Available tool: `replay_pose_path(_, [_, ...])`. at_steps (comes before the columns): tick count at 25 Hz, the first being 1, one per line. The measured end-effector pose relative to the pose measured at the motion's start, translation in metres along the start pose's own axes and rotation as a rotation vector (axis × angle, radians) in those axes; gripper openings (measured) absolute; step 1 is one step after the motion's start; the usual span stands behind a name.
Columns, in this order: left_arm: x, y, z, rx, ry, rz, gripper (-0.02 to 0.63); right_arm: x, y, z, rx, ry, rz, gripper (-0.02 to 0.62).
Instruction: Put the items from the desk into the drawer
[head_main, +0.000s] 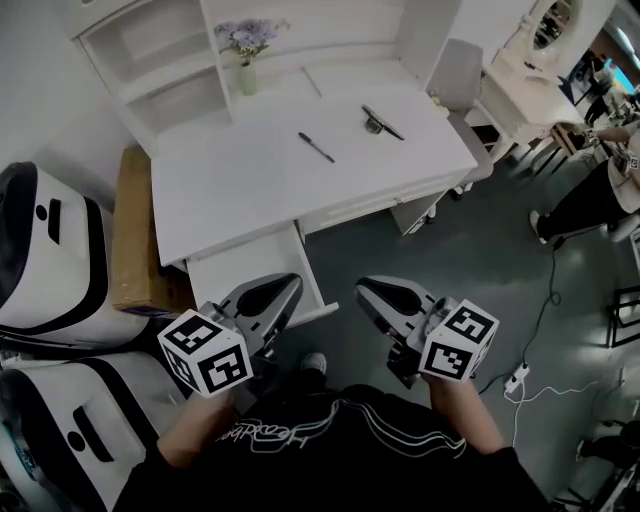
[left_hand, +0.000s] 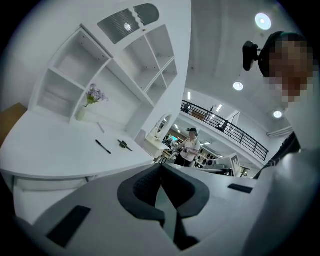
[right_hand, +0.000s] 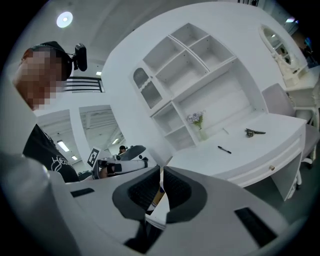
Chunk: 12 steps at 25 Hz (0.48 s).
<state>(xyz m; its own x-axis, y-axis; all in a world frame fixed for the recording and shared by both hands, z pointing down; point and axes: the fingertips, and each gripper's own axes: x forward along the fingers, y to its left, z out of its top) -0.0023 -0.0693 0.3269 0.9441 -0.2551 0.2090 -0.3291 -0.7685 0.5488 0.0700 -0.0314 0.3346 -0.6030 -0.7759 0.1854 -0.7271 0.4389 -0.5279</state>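
- Nearest the body, left gripper (head_main: 283, 291): jaws pressed together at the tips, nothing between the pads. It is held low in front of the person's dark shirt. In the head view its tips overlap the drawer's front edge; whether they touch it cannot be told.
- Beside it, right gripper (head_main: 368, 293): jaws pressed together, nothing pinched. It is level with the left one and apart from it, over the grey floor (head_main: 440, 260) and clear of the desk.
- Drawer (head_main: 240, 272): pulled out from under the left part of the desk front. Its white inside is in view; no item can be made out in it.
- Desk (head_main: 230, 190): white, with a flat top and a shelf unit (head_main: 150, 60) at the back.
- Pen (head_main: 316, 147): dark, lying flat near the middle of the desk top, well apart from both grippers.
- Dark tool (head_main: 381, 123): lying on the desk top, beyond the pen and to its right. Its kind is too small to tell.
- Thin white stick (head_main: 312, 83): lying flat further back, near the shelf unit.
- Vase (head_main: 247, 78): pale, upright, holding pale purple flowers. It stands at the back of the desk against the shelf unit.
- Chair (head_main: 455, 72): white, at the desk's far right corner.
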Motion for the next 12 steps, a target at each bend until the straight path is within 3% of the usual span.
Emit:
replay_pose_path(6, [0.023, 0.022, 0.017, -0.010, -0.011, 0.017, 0.021, 0.010, -0.025, 0.014, -0.008, 0.002, -0.011, 0.049])
replay_pose_path(12, [0.057, 0.057, 0.046, -0.004, -0.034, 0.071, 0.021, 0.038, -0.082, 0.049, -0.025, -0.008, 0.011, 0.050])
